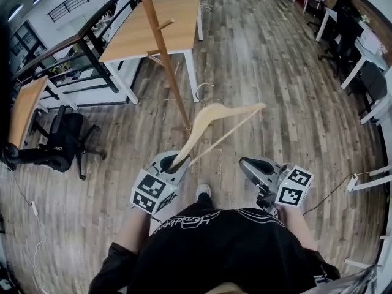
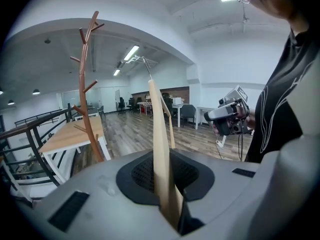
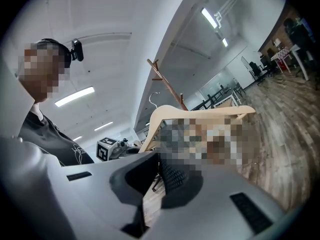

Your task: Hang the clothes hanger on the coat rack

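I am pinching the wooden clothes hanger [image 1: 197, 128] by the tip of one arm in my left gripper [image 1: 173, 163], so its body is sticking out ahead of me toward the coat rack [image 1: 160, 41], which is standing well apart on the floor. My right gripper [image 1: 252, 167] is spread and empty beside it. I am judging the long overhang to be the danger. The hanger could pivot in the pads and swing its wire hook [image 2: 146, 69] past a peg, or knock the pole.

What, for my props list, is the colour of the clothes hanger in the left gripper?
Pale tan wooden clothes hanger, best in head view.
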Demonstrator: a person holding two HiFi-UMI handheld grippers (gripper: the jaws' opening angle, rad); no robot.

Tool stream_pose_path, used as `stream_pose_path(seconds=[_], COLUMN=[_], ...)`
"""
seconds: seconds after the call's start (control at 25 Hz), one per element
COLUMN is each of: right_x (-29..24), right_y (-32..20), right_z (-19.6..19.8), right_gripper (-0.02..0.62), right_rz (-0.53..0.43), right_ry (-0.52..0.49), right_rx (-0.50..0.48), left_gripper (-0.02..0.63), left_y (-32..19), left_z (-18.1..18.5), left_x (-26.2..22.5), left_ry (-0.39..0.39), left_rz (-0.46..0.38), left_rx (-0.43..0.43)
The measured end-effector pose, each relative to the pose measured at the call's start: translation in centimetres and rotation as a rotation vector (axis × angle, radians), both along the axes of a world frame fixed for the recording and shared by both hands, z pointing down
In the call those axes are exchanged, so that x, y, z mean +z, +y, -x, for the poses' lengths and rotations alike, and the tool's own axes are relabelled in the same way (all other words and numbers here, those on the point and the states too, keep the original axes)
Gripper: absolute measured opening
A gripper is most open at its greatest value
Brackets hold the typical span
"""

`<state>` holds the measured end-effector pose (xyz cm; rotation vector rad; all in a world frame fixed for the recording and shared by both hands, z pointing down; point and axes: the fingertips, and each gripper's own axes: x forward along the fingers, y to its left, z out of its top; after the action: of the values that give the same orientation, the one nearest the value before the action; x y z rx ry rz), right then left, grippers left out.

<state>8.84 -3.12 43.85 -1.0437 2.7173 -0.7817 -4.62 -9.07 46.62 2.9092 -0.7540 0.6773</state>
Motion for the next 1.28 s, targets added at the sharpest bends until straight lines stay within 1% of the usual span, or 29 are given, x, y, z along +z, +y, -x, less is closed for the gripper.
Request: stream_pose_path(seconds=[0.2, 0.36, 0.56, 0.72, 0.96, 1.08, 1.28], right_x=[-0.3, -0.4, -0.2, -0.6, -1.1, -1.1, -2.2], right_y=[-8.0, -14.1, -20.4, -23.2, -25.5, -27.1, -30.1], right_z=[0.4, 1.8, 3.4, 3.8, 4.3, 4.2, 4.0], right_gripper=[0.04, 0.04, 0.04, 0.04, 0.04, 0.04, 0.04], right_rz=[0.005, 0.01, 0.013, 0.006, -0.001, 0.012, 0.012], right_ry=[-0.004, -0.013, -0.009, 0.001, 0.009, 0.0, 0.005], right_rx=[-0.007, -0.027, -0.044, -0.055, -0.104, -0.145, -0.232], left_gripper=[0.041, 0.041, 0.041, 0.041, 0.041, 0.041, 0.041], left_y=[-7.5, -13.3, -19.3, -22.3, -24.8, -26.3, -28.0], left_z=[0.4, 1.6, 2.8, 3.3, 3.9, 3.7, 3.5], left_x=[-0.2, -0.2, -0.5, -0.7, -1.8, -2.4, -3.3], left_ry=[0.006, 0.005, -0.015, -0.005, 0.017, 0.014, 0.015], left_rz=[-0.002, 0.002, -0.024, -0.019, -0.028, -0.04, -0.035], left_rx=[-0.015, -0.031, -0.043, -0.061, -0.099, -0.128, -0.193])
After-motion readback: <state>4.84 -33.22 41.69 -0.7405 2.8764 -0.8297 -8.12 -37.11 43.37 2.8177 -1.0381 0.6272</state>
